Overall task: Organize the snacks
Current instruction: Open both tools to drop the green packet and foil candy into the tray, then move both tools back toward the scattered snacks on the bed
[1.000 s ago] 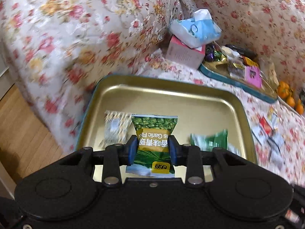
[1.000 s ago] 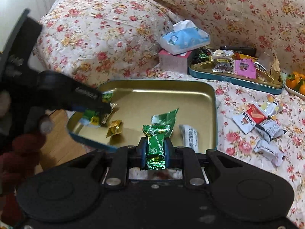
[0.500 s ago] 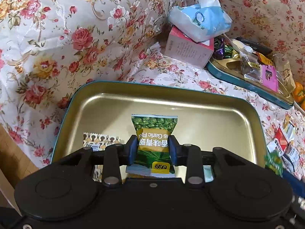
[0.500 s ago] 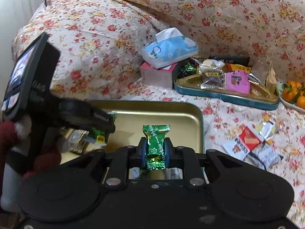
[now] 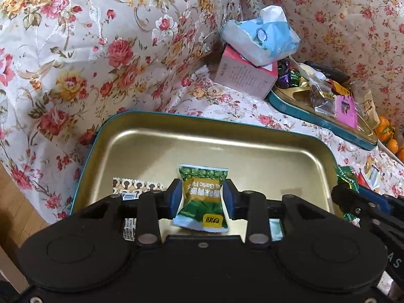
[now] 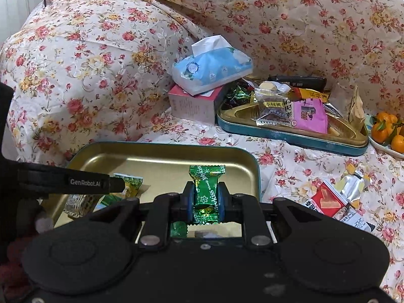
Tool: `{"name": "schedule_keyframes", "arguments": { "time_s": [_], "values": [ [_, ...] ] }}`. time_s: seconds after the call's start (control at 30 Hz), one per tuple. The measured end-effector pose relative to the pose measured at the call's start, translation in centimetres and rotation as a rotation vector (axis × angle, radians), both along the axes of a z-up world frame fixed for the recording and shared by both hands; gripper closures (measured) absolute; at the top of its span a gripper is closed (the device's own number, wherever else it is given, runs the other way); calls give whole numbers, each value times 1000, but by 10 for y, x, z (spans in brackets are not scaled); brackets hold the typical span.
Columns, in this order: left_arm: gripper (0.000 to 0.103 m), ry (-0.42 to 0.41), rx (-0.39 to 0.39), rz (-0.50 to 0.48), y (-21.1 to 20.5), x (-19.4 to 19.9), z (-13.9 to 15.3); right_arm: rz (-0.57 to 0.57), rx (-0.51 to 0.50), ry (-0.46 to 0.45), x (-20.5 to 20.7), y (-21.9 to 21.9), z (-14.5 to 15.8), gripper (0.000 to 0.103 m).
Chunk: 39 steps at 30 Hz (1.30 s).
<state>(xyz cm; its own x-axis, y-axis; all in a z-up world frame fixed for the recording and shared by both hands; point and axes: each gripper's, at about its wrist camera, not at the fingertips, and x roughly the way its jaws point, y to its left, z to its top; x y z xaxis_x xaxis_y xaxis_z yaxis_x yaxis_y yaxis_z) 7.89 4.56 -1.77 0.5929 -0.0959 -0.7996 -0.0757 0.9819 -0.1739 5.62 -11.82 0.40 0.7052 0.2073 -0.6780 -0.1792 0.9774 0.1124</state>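
My left gripper is shut on a green and yellow garlic pea packet and holds it above the near part of a gold tray with a teal rim. My right gripper is shut on a green foil candy above the same tray, near its front right. The left gripper also shows in the right wrist view, at the left over the tray. Other packets lie in the tray, partly hidden by the grippers.
A tissue pack sits on a pink box behind the tray. A second teal tray full of snacks stands at the back right. Loose packets lie on the floral cloth at right. Oranges sit at far right.
Both grippers have moved forward over the gold tray while they keep hold of their snacks. The right gripper now shows at the right edge of the left wrist view.
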Motion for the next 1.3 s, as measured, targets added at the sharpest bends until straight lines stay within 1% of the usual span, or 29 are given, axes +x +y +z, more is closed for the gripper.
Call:
{"name": "schedule_keyframes", "arguments": {
  "time_s": [0.27, 0.4, 0.57, 0.67, 0.8, 1.03, 1.3],
  "values": [
    [59, -15, -42, 32, 11, -13, 4, -2, -25, 0, 18, 7, -8, 83],
    [59, -13, -59, 38, 16, -21, 6, -18, -67, -10, 30, 12, -17, 83],
    [59, 0, -39, 36, 14, -29, 4, -19, -60, -3, 38, 16, -24, 82],
    [59, 10, -36, 35, 12, -33, 3, -24, -51, -7, 37, 18, -25, 76],
    [59, 12, -26, 27, 7, -41, 5, -35, -40, -24, 30, 15, -20, 75],
    [59, 8, -1, -33, -19, -54, 14, -111, -4, -83, 5, -16, -2, 74],
    [59, 3, 35, -153, -75, -71, 24, -267, 1, -88, -40, -86, 0, 73]
  ]
}}
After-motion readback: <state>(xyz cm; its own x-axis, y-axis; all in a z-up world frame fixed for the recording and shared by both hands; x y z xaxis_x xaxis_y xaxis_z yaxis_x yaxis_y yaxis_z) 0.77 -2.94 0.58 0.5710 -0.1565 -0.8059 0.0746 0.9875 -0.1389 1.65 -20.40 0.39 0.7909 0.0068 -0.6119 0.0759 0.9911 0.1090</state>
